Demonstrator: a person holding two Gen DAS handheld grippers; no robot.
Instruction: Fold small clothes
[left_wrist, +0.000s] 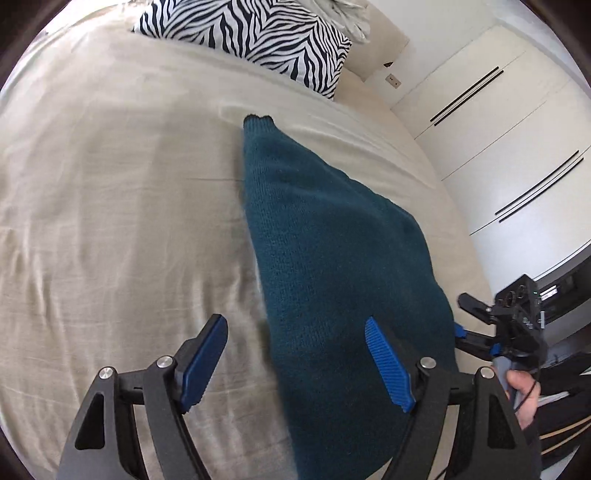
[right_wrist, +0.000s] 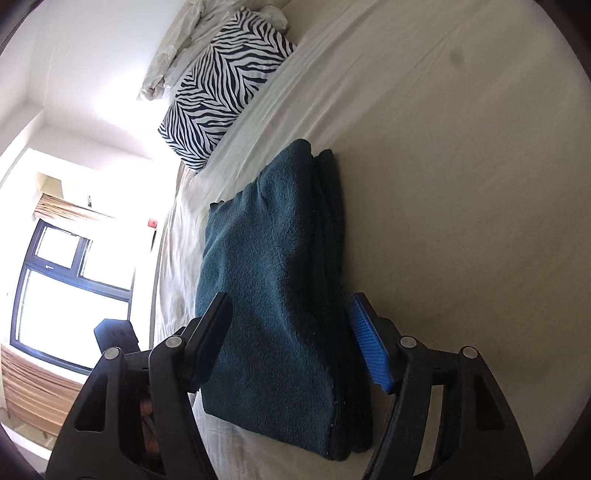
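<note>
A zebra-striped pillow (left_wrist: 255, 35) lies far ahead of the left tool (left_wrist: 295, 363), at the head of the bed (left_wrist: 110, 206), with a crumpled pale cloth (right_wrist: 173, 44) behind it. Nothing lies between the tools and the dark teal sweater (left_wrist: 332, 266), which sits folded on the beige sheet. From the left tool's view the sweater runs forward from between the two blue pads and narrows to a point ahead. The left tool is spread wide and holds nothing; its right pad overlaps the sweater, though contact cannot be told. The right tool (right_wrist: 295, 343) is also wide open, its fingers straddling the near end of the sweater without pinching it. In the left view the right tool (left_wrist: 480, 332) shows just right of the sweater, with the person's hand (left_wrist: 521, 395) on its handle.

White wardrobe doors (left_wrist: 498, 129) stand to the right of the left tool. A bright window (right_wrist: 62, 288) sits left of the right tool.
</note>
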